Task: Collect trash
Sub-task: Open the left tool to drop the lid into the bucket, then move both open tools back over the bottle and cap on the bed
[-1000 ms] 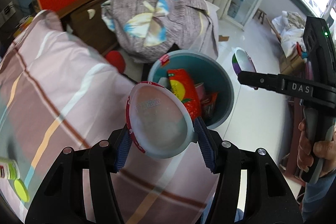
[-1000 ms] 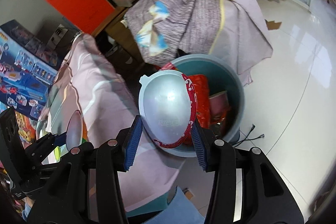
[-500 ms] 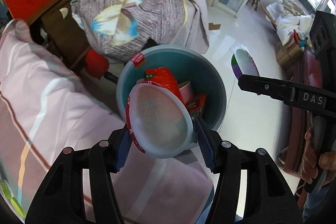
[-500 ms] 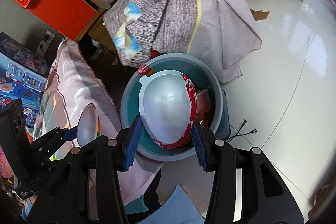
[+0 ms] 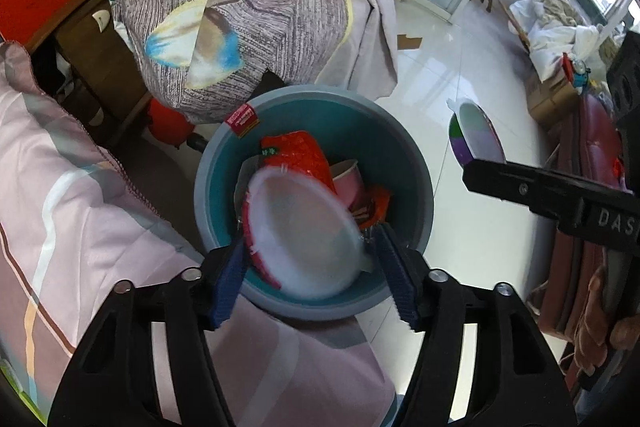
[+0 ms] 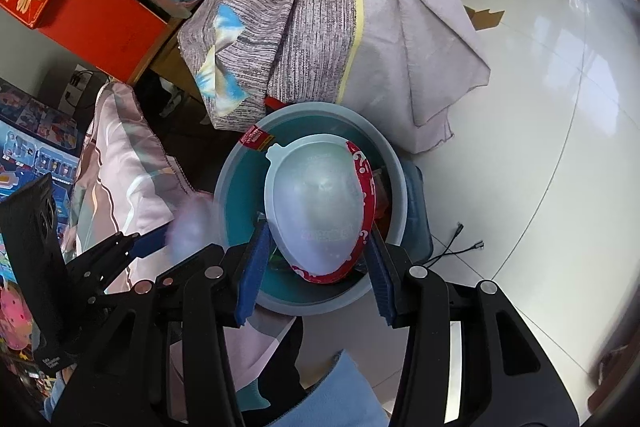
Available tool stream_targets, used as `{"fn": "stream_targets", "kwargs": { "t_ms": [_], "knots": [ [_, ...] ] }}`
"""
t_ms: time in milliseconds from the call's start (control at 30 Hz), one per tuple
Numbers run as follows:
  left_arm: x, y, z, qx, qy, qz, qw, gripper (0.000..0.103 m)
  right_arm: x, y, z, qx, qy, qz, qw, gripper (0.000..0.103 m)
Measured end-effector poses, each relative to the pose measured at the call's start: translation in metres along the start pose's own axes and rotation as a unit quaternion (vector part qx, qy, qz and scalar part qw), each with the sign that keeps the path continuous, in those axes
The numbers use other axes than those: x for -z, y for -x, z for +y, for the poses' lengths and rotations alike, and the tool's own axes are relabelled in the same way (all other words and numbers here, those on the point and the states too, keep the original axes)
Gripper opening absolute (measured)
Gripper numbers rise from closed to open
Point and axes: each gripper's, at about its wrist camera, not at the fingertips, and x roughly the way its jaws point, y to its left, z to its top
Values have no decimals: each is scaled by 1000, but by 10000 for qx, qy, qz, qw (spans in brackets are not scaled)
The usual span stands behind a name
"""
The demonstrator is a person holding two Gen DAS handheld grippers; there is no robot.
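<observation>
A teal trash bin (image 5: 416, 163) stands on the floor with a red wrapper (image 5: 296, 151) and a pink cup (image 5: 348, 179) inside. My left gripper (image 5: 310, 259) is above the bin's near rim with its jaws spread; a white bowl with a red rim (image 5: 304, 231), blurred, sits loose between them over the bin. My right gripper (image 6: 316, 247) is shut on a second red-rimmed bowl (image 6: 320, 203) held over the bin (image 6: 236, 195). In the left wrist view the right gripper's bowl (image 5: 476, 139) shows edge-on.
A pink striped quilt (image 5: 72, 195) lies left of the bin. A grey cloth-covered bundle (image 5: 248, 3) sits behind it. A red box (image 6: 72, 3) and clutter stand at the back left. White tiled floor (image 6: 540, 107) spreads to the right, with a cable (image 6: 460, 247).
Both grippers moved forward over the bin. The left jaws have spread and its bowl has come loose, dropping and tilting toward the bin. The right gripper still holds its bowl.
</observation>
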Motion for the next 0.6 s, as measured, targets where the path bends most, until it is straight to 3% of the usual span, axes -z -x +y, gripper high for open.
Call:
{"fn": "stream_targets", "kwargs": {
  "t_ms": [133,600],
  "knots": [
    [2,2,4,-116,75,-59,9999,88,0,-1,1,17,16,25,10000,45],
    [33,24,28,-212,396,-105,9989,92,-3,-17,36,-14,407,210,9989,46]
  ]
}}
